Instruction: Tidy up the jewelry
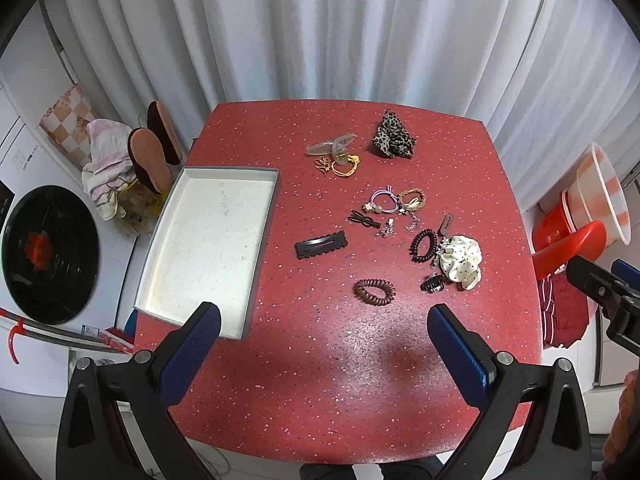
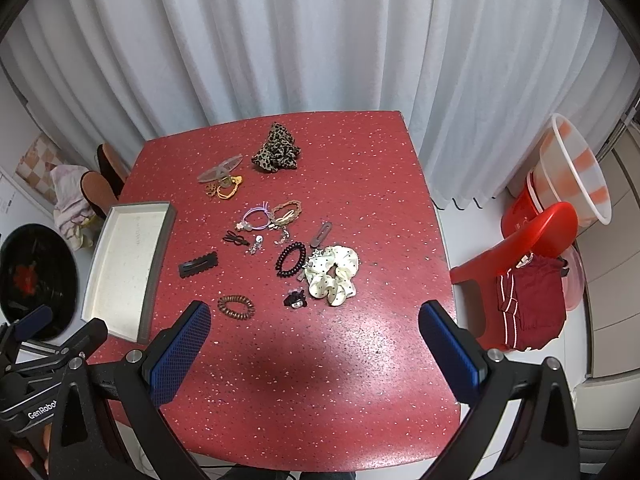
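Left claw (image 1: 324, 320): held wide above the near part of the bench, nothing between its blue pads.
Right claw (image 2: 314, 318): also spread wide and empty, raised over the near edge of the bench; seen at the right margin of the left view.
Bench (image 1: 320, 380): red, flecked with white; white curtain (image 1: 320, 28) hung behind it.
Tray (image 1: 208, 248): shallow, grey-rimmed, white inside, set at the bench's left side with nothing in it.
Leopard scrunchie (image 1: 393, 140): at the far side, well apart from the tray.
Clear clip (image 1: 330, 145): just left of the leopard scrunchie, touching an orange tie (image 1: 345, 168).
Purple tie (image 1: 385, 201): mid-bench, beside a braided tie (image 1: 414, 199).
Black clip (image 1: 321, 244): flat, nearest the tray's right rim.
Brown coil (image 1: 374, 291): closest piece to the claws.
Black coil (image 1: 424, 245): touching a cream scrunchie (image 1: 460, 262) on its right.
Red chair (image 2: 516, 252): beside the bench, right, with dark red cloth draped over it.
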Available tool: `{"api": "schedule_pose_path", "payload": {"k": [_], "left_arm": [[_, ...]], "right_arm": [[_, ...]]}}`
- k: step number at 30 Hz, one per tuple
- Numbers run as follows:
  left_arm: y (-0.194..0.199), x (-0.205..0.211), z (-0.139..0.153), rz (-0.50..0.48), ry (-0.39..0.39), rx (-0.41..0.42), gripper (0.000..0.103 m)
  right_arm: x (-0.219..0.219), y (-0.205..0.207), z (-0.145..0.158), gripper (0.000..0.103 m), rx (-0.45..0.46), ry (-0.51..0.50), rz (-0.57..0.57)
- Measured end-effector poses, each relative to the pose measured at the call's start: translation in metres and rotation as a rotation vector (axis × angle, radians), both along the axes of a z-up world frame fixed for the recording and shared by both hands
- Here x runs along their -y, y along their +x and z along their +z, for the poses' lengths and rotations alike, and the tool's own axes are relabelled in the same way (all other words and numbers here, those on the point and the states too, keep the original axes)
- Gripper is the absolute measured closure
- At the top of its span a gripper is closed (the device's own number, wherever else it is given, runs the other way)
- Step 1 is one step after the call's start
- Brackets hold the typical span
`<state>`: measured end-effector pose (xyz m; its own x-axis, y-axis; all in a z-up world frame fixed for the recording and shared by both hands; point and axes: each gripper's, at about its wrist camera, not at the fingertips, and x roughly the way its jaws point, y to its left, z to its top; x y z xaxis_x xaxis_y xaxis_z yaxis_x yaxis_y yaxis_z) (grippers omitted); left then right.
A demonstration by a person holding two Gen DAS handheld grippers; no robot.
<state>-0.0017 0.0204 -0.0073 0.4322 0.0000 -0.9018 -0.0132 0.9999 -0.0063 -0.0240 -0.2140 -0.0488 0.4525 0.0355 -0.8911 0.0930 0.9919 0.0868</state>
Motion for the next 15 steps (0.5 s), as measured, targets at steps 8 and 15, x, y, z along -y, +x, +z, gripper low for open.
{"api": "schedule_pose_path", "payload": {"k": [8, 15], "left_arm": [[0.0019, 0.0012, 0.0004, -0.002, 0.001, -0.003, 0.0], [0.0014, 0.0016, 0.0, -0.002, 0.001, -0.004, 0.0]], "right_arm": [[0.0018, 0.0023, 0.0003, 0.0, -0.001, -0.001, 0.0], [0.0028, 0.0017, -0.0002, 0.0, -0.003, 0.001, 0.0]]}}
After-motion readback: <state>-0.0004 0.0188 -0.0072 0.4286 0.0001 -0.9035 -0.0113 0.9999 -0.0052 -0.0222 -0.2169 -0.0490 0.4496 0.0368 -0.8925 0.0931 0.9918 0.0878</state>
